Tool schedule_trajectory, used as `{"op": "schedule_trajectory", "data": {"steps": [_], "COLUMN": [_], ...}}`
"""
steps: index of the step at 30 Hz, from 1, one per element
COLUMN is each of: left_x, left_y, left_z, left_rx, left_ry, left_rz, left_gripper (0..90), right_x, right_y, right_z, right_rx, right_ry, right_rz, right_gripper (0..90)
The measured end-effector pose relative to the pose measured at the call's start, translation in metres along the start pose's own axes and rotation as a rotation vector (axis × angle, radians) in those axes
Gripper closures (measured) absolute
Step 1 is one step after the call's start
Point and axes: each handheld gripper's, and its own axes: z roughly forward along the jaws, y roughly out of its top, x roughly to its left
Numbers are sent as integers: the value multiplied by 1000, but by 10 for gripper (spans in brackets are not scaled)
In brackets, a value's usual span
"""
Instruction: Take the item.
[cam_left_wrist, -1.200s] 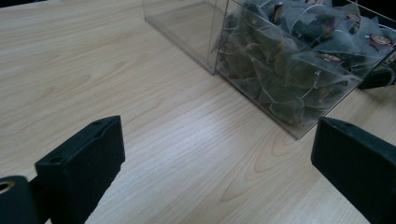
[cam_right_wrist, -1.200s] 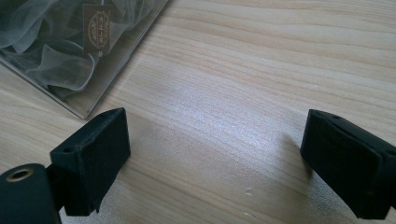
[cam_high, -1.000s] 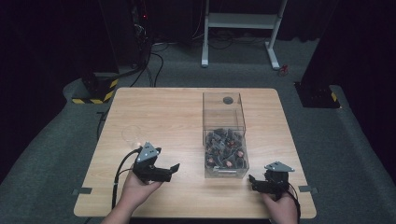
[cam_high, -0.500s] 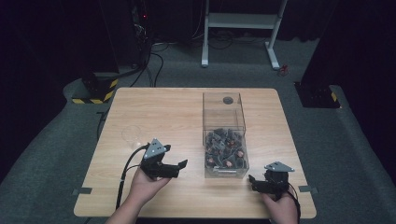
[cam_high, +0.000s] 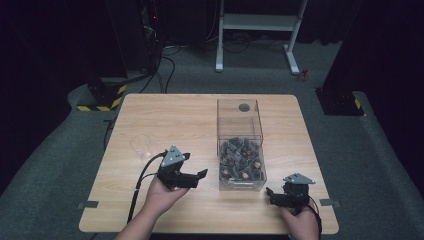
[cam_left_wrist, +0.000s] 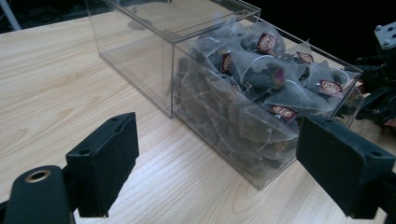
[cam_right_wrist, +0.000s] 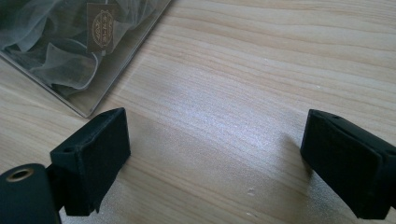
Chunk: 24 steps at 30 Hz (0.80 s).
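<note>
Clear acrylic forms the box (cam_high: 240, 145) at the middle of the wooden worktop (cam_high: 165, 115), its near half heaped with mesh tea bags (cam_left_wrist: 261, 79) and its far half bare. Left of it the left hand-held gripper (cam_high: 192, 176) points at the box's near corner; its jaws have just been closing a little yet stand wide apart with nothing between them. To the right, the right hand-held gripper (cam_high: 272, 194) rests low by the box's near right corner, jaws likewise spread and empty over bare wood. The step in hand looks like reaching in for a tea bag. To do it well, the left gripper should probably rise above the rim first, come down over one bag on top of the heap, and pinch its body or paper tag rather than the string, without nudging the box wall.
</note>
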Motion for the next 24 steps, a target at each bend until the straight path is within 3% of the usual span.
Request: {"op": "schedule_trajectory", "data": {"steps": [24], "left_x": [-20], "left_y": [22], "left_z": [27], "left_rx": [-3], "left_ry": [-75], "left_rz": [25], "left_gripper": [145], "right_x": [0], "right_y": [0], "right_z": [0], "right_rx": [0], "right_ry": [2], "right_rz": [-2], "right_gripper": [80]}}
